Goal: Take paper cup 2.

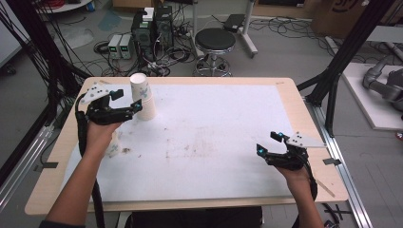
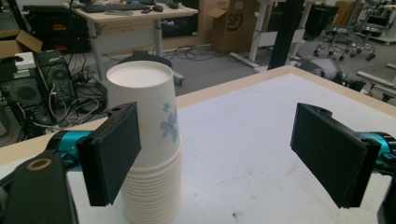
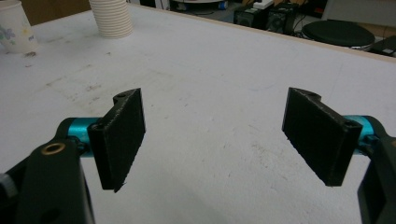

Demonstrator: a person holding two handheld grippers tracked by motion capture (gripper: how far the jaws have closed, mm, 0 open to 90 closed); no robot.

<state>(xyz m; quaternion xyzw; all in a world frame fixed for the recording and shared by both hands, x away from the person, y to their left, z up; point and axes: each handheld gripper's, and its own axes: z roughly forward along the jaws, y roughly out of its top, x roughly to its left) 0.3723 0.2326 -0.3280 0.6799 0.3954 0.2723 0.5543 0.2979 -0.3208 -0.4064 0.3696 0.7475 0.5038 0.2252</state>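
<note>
Fingers [image 2: 109,158] spread wide beside paper cup stack [image 2: 148,154] — light, thin, easily crushed. Best gripped gently on top cup's upper wall — right gripper [image 1: 271,143] idle, wide too.

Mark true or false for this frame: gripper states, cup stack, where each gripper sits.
1. The left gripper is shut on the cup stack. False: its jaws stand wide apart, and the stack of paper cups is beside one jaw, not between them.
2. The cups are stacked upside down, base up. True: the flat closed base faces up and the rims ring the bottom.
3. The right gripper is open over bare table, holding nothing. True.
4. The stack stands near the table's right edge. False: in the high view it is at the far left of the table, next to the left gripper.
5. A single cup stands apart from the stack. True: it shows in the right gripper view.
</note>
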